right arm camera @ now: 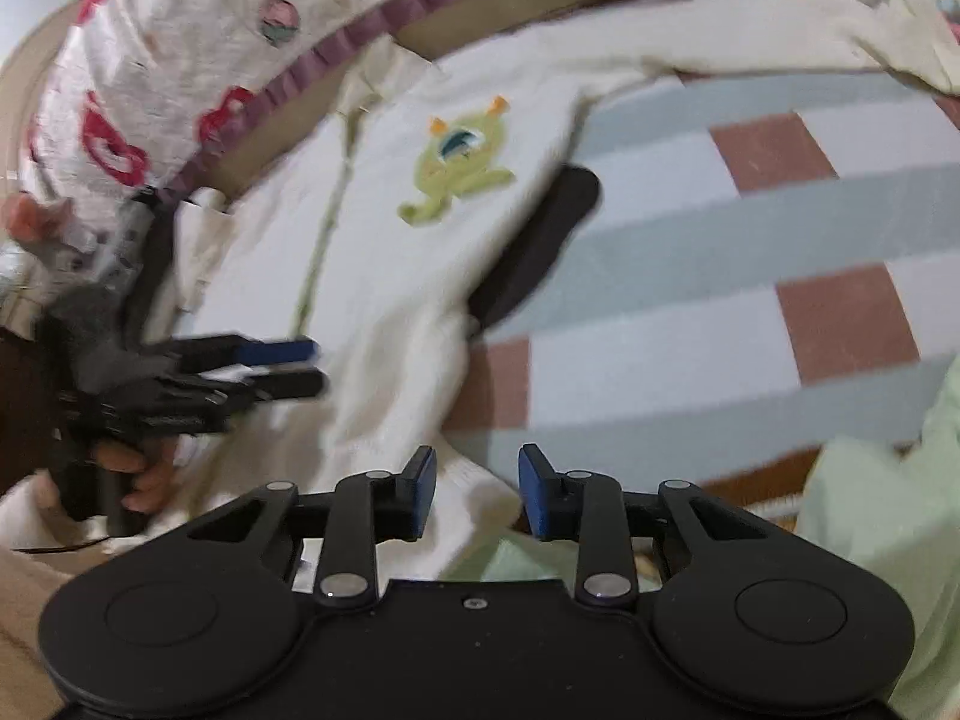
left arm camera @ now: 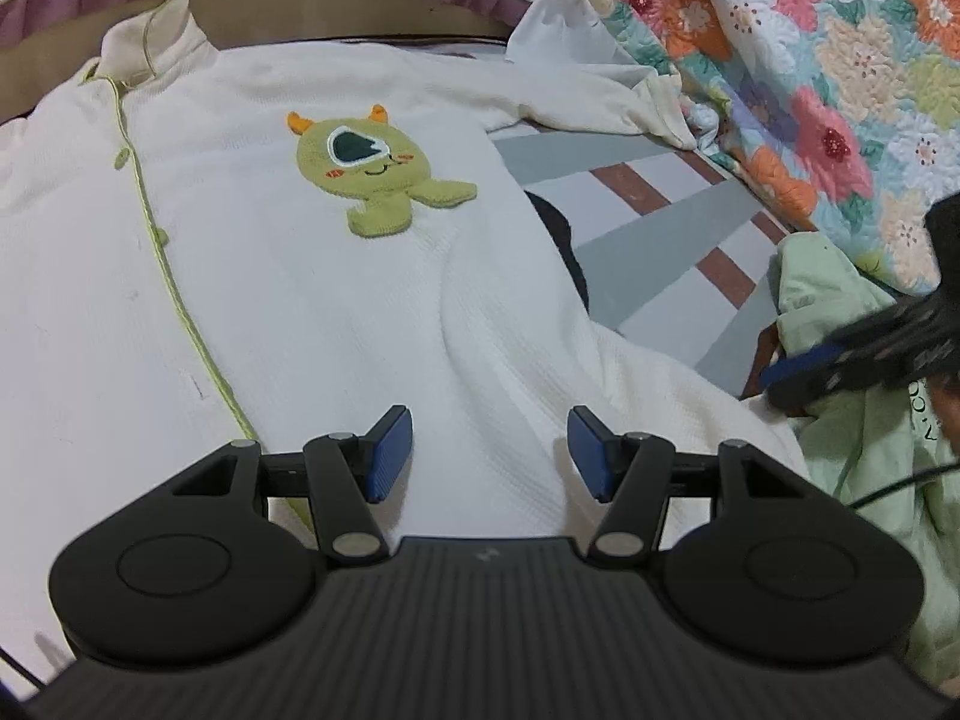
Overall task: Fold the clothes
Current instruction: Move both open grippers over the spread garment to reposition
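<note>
A white knit baby garment (left arm camera: 312,300) with green piping and a green monster patch (left arm camera: 372,171) lies spread on the bed. My left gripper (left arm camera: 489,456) hovers open just above its lower part, nothing between the blue pads. In the right wrist view the same garment (right arm camera: 384,276) and its monster patch (right arm camera: 459,165) appear, blurred. My right gripper (right arm camera: 477,492) is open over the garment's bottom corner, the cloth lying under its fingers. The left gripper (right arm camera: 300,367) shows at the left, held by a hand (right arm camera: 141,480). The right gripper's finger (left arm camera: 840,360) shows at the right edge.
A grey, white and brown striped sheet (right arm camera: 690,276) covers the bed. A pale green garment (left arm camera: 864,420) is heaped at the right. A floral quilt (left arm camera: 810,60) stands behind it. A dark item (right arm camera: 540,240) pokes out from under the white garment. A quilt with purple trim (right arm camera: 180,60) lies at the back.
</note>
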